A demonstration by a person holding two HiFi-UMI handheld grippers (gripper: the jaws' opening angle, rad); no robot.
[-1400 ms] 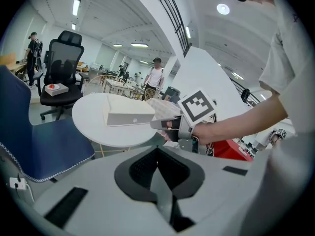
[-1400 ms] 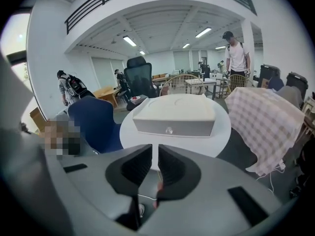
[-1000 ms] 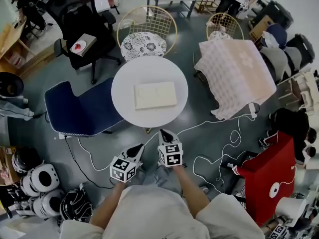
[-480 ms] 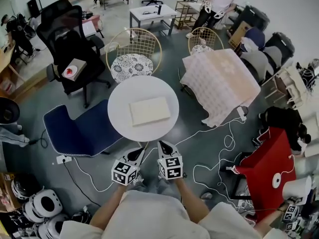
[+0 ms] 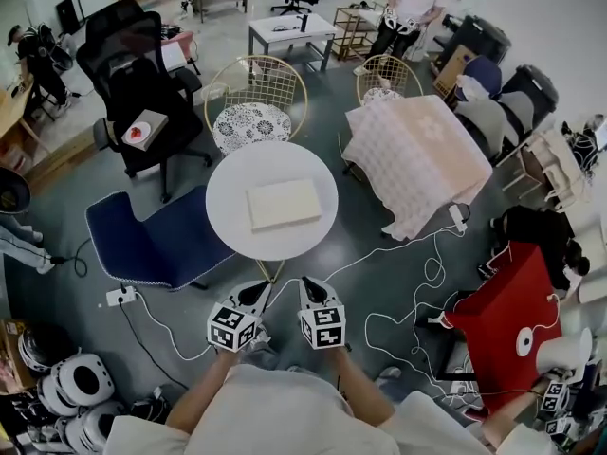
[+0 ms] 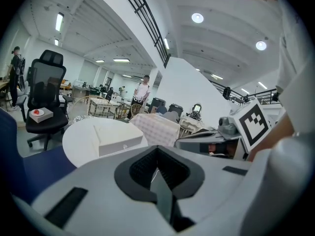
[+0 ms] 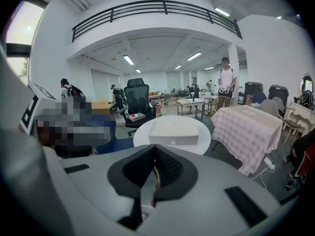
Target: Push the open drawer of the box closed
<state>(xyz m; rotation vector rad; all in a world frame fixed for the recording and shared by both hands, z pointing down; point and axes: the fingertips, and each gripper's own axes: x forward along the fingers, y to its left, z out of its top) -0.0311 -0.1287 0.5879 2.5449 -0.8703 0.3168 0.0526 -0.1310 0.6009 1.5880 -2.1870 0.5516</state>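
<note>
A flat cream box point(image 5: 284, 204) lies in the middle of a round white table point(image 5: 228, 226). In the right gripper view the box point(image 7: 173, 132) shows a front face with a small knob, and no drawer visibly sticks out. The box point(image 6: 118, 139) also appears in the left gripper view. Both grippers hang side by side close to the person's body, short of the table's near edge. The left gripper point(image 5: 256, 294) is shut and empty point(image 6: 157, 154). The right gripper point(image 5: 311, 287) is shut and empty too point(image 7: 155, 151).
A blue chair point(image 5: 152, 230) stands left of the table and a wire chair with a patterned cushion point(image 5: 251, 121) behind it. A table under a checked cloth point(image 5: 417, 154) is at the right. White cables point(image 5: 417, 254) run over the floor near a red case point(image 5: 517, 311).
The head view has swung to show more of the room's far end. Both grippers stay shut, side by side below the table; the right one sits slightly lower in the picture.
</note>
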